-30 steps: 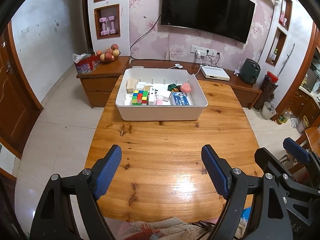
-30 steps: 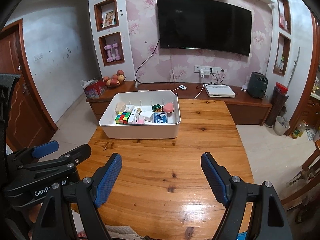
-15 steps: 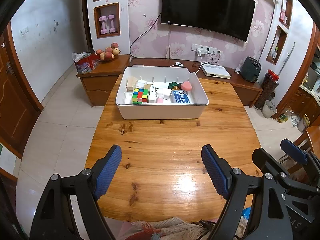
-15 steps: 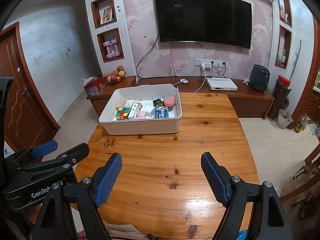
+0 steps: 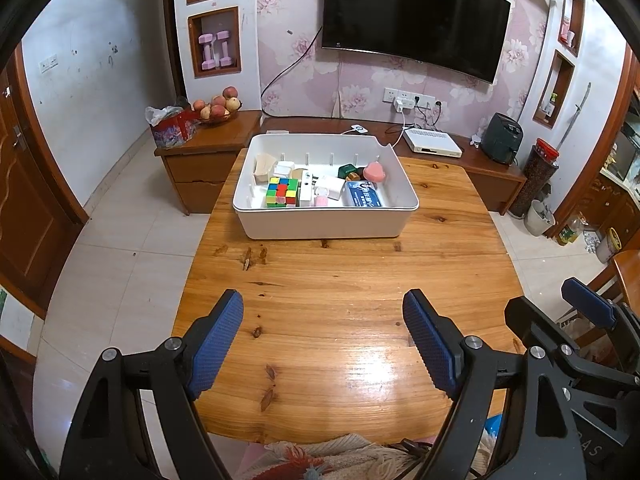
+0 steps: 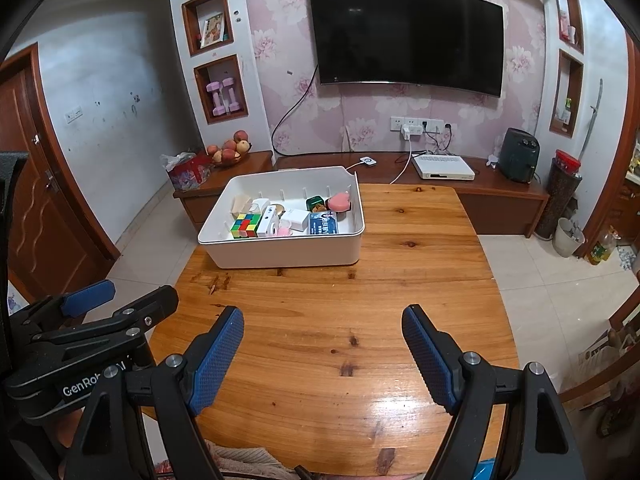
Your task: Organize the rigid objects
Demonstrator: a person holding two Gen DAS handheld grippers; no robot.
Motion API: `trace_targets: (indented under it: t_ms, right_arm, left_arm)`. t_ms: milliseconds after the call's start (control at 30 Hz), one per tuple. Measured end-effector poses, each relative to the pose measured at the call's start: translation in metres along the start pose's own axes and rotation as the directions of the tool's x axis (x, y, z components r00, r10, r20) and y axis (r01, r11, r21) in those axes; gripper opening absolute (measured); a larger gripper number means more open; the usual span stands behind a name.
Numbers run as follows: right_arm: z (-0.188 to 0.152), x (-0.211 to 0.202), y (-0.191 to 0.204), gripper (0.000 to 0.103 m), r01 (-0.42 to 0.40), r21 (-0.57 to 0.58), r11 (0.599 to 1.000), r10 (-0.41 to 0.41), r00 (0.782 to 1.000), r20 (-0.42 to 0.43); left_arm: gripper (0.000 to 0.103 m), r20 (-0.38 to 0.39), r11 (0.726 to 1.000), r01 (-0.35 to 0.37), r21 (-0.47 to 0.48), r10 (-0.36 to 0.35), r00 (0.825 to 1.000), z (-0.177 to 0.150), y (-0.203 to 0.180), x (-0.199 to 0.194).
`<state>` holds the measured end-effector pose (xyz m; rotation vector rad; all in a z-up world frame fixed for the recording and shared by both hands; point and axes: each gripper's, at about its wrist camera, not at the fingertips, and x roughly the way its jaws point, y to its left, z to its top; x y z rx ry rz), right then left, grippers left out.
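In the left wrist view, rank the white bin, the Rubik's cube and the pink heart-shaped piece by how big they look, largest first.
1. white bin, by far the largest.
2. Rubik's cube.
3. pink heart-shaped piece, though it lies farther back in the bin, so its true size against the cube is unsure.

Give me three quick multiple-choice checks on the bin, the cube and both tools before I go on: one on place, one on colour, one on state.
1. Where does the white bin stand?
A. on the floor
B. on the far part of the wooden table
C. on the TV cabinet

2. Which colour is the heart-shaped piece in the bin?
A. pink
B. black
C. yellow

3. How are the left tool and right tool?
A. both shut on the multicoloured cube
B. left open, right shut
C. both open, holding nothing

Answers: 1 B, the bin rests on the tabletop beyond the tools. 2 A, it is pink. 3 C, each tool's fingers stand wide apart over bare wood, and the cube lies in the bin.
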<state>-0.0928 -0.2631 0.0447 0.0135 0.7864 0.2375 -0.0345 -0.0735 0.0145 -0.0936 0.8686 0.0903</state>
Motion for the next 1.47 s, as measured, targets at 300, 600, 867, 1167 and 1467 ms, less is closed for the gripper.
trace_targets:
  t_ms: [300, 600, 867, 1167, 1467]
  right_arm:
    - [0.000, 0.001, 0.000, 0.082, 0.000, 0.000, 1.000, 0.000, 1.000, 0.000]
    - [0.000, 0.001, 0.000, 0.082, 0.002, -0.001, 1.000, -0.002, 1.000, 0.001]
    - [-0.002, 0.000, 0.002, 0.082, 0.008, -0.001, 1.000, -0.008, 1.000, 0.007]
    - [-0.003, -0.005, 0.005, 0.082, 0.020, -0.003, 1.000, -0.020, 1.000, 0.022]
    - [-0.003, -0.006, 0.006, 0.082, 0.020, -0.004, 1.000, -0.020, 1.000, 0.019]
  left_arm:
    - [0.084, -0.001, 1.000, 0.000, 0.001, 0.000, 1.000, -0.001, -0.001, 0.000]
    - [0.084, 0.000, 1.000, -0.002, 0.002, 0.002, 1.000, 0.000, 0.001, 0.000]
    - [0.084, 0.000, 1.000, 0.000, 0.004, 0.000, 1.000, -0.001, 0.000, 0.000]
    - [0.084, 0.007, 1.000, -0.001, 0.007, 0.001, 1.000, 0.003, 0.009, 0.003]
    - [0.084, 0.003, 1.000, -0.007, 0.010, 0.007, 1.000, 0.004, 0.012, 0.006]
